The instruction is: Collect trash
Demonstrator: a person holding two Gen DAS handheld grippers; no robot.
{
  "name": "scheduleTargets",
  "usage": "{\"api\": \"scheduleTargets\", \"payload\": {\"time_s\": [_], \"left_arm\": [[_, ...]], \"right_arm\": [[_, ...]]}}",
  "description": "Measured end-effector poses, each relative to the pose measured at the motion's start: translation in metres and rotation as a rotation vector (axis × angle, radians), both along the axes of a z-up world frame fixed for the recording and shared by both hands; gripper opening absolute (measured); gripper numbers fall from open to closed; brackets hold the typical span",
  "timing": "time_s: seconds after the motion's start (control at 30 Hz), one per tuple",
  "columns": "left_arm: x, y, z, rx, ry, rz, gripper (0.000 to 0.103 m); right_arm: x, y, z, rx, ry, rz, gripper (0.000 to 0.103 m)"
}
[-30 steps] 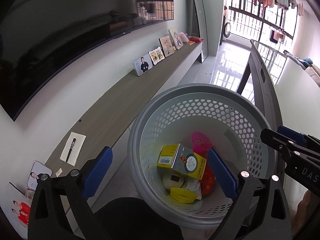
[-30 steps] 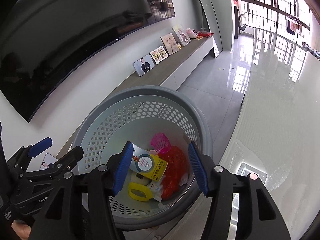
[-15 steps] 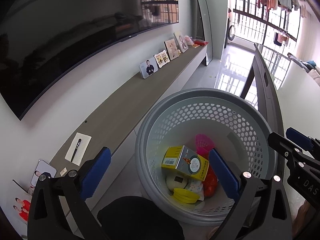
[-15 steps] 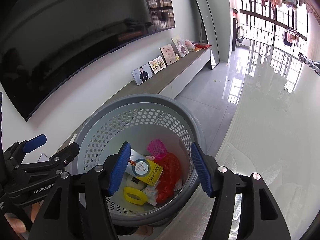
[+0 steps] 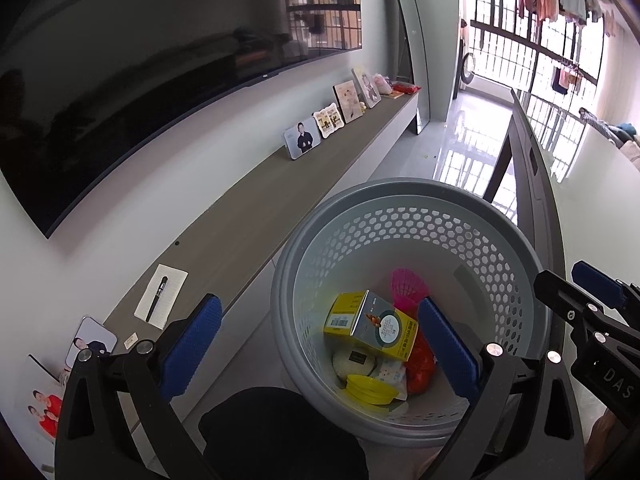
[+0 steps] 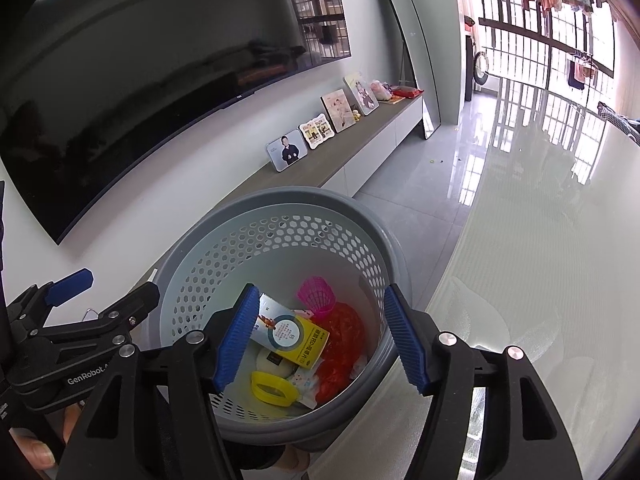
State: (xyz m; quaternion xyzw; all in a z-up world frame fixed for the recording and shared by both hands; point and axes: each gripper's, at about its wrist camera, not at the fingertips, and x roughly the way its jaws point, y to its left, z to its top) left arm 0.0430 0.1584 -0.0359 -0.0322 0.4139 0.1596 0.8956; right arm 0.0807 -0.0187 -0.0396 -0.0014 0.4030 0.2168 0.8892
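Trash (image 5: 370,330) fills the grey basket (image 5: 400,192); both claws (image 5: 320,352) (image 6: 320,336) gape apart, holding nothing.

Wall TV (image 5: 120,92), photo frames (image 5: 302,142) on low console (image 5: 256,208), notepad w/ pen (image 5: 161,301), leaning mirror (image 6: 408,48).

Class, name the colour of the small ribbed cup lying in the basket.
Bright pink, clearest in the right wrist view, inside the grey basket.

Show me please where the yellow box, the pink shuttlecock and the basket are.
yellow box (image 5: 370,326), left wrist view, on its printed face.
pink shuttlecock (image 6: 316,296), right wrist view, on its mesh skirt.
basket (image 6: 224,268), right wrist view, on its perforated wall.
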Motion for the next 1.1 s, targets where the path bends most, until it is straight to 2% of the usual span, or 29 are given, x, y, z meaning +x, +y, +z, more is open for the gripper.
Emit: {"api": "scheduleTargets", "payload": {"time_s": [1.1], "left_arm": [[-0.0051, -0.0017, -0.0004, 0.020, 0.001, 0.004, 0.097]], "right_arm": [[-0.0020, -0.0008, 0.0004, 0.010, -0.004, 0.003, 0.062]]}}
